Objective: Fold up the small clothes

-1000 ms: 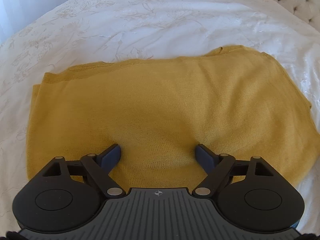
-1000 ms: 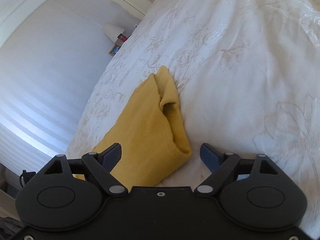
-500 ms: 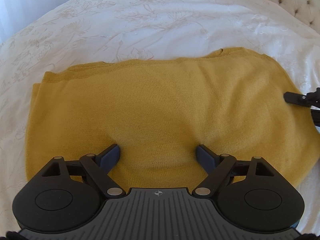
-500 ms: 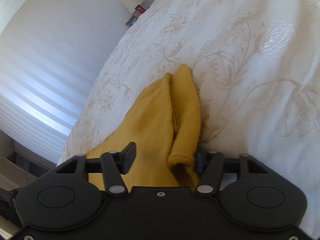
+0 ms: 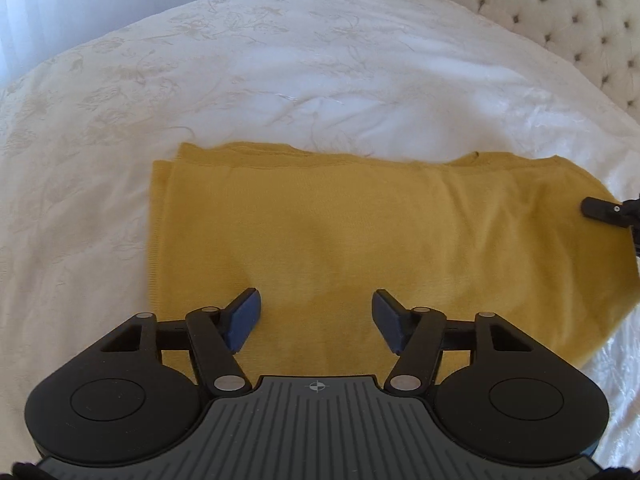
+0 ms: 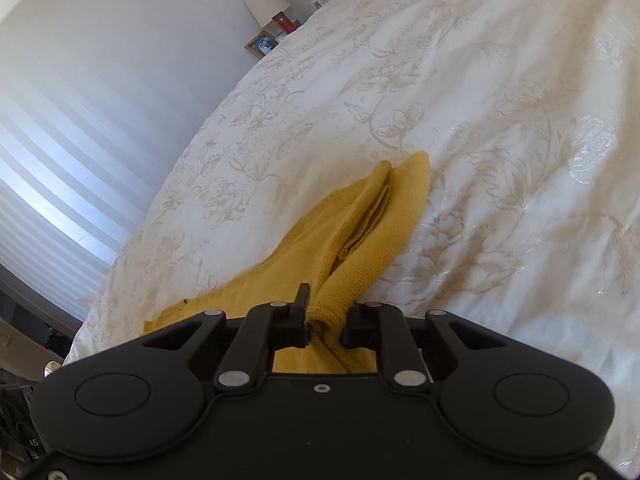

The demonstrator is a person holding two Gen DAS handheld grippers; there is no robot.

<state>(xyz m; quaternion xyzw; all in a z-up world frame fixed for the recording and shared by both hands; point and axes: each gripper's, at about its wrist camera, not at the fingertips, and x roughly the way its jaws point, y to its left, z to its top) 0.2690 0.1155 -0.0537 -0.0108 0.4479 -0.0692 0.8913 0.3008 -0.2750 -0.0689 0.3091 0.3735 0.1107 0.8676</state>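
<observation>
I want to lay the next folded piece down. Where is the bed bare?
Bare bedspread runs between the yellow garment and the tufted headboard, and left of the garment. It is crowded at the garment's right end, where the right gripper pinches it, and under the open left gripper.

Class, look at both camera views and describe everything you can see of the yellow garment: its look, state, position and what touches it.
The yellow garment is a mustard, fine-knit piece, already folded into a rough rectangle of several layers and lying on the white floral bedspread. Its stacked edges show at the left end and along the far side. The right gripper is shut on its right end, where the layers bunch up between the fingers. The left gripper is open over the near edge, gripping nothing.
</observation>
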